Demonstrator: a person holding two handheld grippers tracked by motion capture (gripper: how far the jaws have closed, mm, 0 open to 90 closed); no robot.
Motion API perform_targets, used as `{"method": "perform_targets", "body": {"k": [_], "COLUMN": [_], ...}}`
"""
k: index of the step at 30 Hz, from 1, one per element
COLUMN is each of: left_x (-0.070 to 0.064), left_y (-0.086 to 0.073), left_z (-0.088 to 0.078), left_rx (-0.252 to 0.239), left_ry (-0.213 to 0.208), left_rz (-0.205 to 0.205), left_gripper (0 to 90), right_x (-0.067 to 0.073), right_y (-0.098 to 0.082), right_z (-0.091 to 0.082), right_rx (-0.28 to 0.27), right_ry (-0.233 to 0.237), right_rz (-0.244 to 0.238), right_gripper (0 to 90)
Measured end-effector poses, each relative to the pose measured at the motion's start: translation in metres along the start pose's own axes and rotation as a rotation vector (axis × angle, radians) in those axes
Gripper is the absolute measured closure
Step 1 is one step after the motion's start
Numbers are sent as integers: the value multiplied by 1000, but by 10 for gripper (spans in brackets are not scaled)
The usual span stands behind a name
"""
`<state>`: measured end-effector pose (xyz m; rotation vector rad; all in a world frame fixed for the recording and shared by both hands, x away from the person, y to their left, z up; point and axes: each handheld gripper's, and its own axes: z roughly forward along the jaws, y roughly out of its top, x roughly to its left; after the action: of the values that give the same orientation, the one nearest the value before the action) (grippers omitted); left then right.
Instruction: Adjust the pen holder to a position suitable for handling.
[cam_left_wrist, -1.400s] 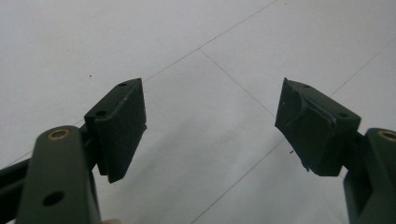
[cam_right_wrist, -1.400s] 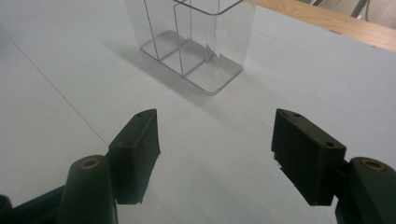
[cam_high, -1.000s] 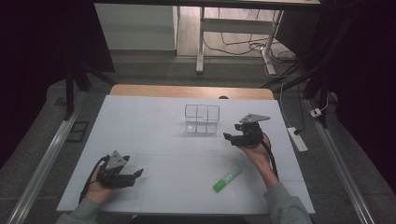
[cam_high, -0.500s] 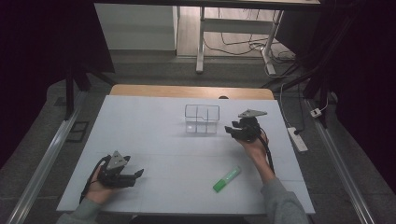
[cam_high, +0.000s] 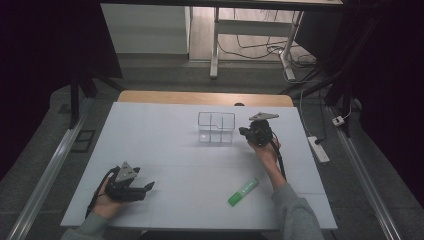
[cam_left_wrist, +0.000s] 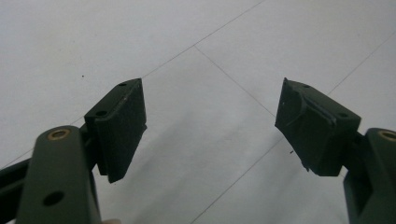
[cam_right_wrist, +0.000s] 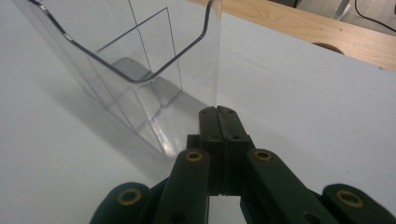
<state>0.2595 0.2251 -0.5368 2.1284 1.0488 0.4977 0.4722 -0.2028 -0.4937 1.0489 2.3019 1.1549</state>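
A clear plastic box with inner dividers stands at the back middle of the white table. My right gripper is just to its right, pointing at it, shut with nothing between the jaws. In the right gripper view its tip sits at the near lower corner of the box; I cannot tell whether they touch. A green marker lies flat near the front, right of centre. My left gripper rests at the front left, open. Between its wide-apart jaws is bare table.
A wooden board runs along the table's far edge, with a round hole in it. A power strip and cables lie on the floor to the right. A metal rail runs along the left side.
My right gripper has moved a little left and away from me, closing in on the clear box. The left gripper has barely shifted.
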Motion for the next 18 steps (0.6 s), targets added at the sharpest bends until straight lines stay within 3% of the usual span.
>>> {"method": "perform_targets", "body": {"k": [11,18], "left_x": [0,0], "left_y": [0,-1], "left_z": [1,1], "left_rx": [4,6], "left_ry": [2,1], "left_rz": [5,4], "left_gripper": [243,243], "right_x": [2,2], "right_y": [4,6], "right_z": [19,25], "right_rx": [8,8], "right_ry": [30,16], "right_rz": [5,11], "right_gripper": [896,897]}}
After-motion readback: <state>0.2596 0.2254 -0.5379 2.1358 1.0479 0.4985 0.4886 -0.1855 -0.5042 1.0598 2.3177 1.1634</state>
